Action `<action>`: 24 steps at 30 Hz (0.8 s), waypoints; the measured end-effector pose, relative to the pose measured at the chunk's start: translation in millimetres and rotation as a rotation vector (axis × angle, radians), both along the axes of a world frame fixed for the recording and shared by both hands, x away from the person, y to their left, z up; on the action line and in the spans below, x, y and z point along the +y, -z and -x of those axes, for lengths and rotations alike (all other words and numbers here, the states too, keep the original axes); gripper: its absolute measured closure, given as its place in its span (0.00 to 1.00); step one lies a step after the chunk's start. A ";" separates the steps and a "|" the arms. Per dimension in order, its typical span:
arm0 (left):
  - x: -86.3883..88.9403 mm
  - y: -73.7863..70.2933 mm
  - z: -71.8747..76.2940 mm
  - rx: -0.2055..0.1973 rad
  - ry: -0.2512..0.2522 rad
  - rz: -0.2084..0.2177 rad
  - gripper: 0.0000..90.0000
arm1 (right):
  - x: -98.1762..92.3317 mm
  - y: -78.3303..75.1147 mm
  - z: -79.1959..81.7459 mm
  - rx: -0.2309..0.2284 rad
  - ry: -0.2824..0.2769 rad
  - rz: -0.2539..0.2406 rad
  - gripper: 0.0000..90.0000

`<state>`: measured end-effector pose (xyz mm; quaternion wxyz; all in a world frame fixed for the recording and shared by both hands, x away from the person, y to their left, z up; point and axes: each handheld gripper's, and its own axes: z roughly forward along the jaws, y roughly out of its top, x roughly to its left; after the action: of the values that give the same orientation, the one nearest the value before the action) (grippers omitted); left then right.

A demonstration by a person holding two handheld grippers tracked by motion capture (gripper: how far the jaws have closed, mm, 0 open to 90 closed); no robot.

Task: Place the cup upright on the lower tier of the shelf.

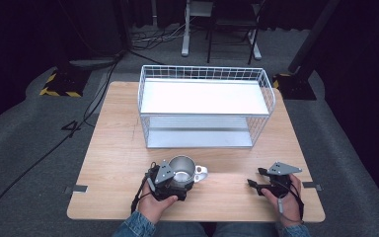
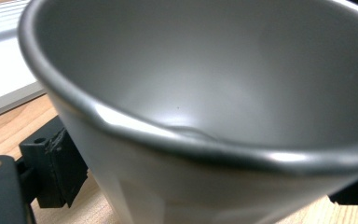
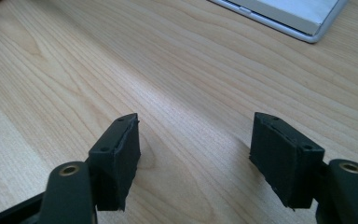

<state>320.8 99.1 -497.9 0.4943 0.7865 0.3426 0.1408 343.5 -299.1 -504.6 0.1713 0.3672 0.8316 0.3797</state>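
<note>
Left hand-held gripper (image 1: 175, 180): jaws straddle the upright metal mug (image 1: 182, 170); clamped or not, cannot tell.
Right hand-held gripper (image 1: 256, 178): jaws wide apart, empty, well right of mug.
Handle (image 1: 201, 172): points right.

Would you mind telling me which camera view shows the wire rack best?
The high view: the whole white wire rack sits mid-table, with both shelves and its mesh walls visible. The left gripper view catches just a pale strip of it behind the metal mug. The right gripper view shows one corner of its base.
</note>
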 end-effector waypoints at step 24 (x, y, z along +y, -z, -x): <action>-8.4 -28.7 -14.7 -0.074 -0.013 0.048 0.08 | 0.1 0.0 -0.1 0.000 -0.006 0.000 0.37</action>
<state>335.5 90.7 -469.2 0.5245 0.7663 0.3326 0.1648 343.5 -299.0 -504.6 0.1701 0.3649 0.8327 0.3801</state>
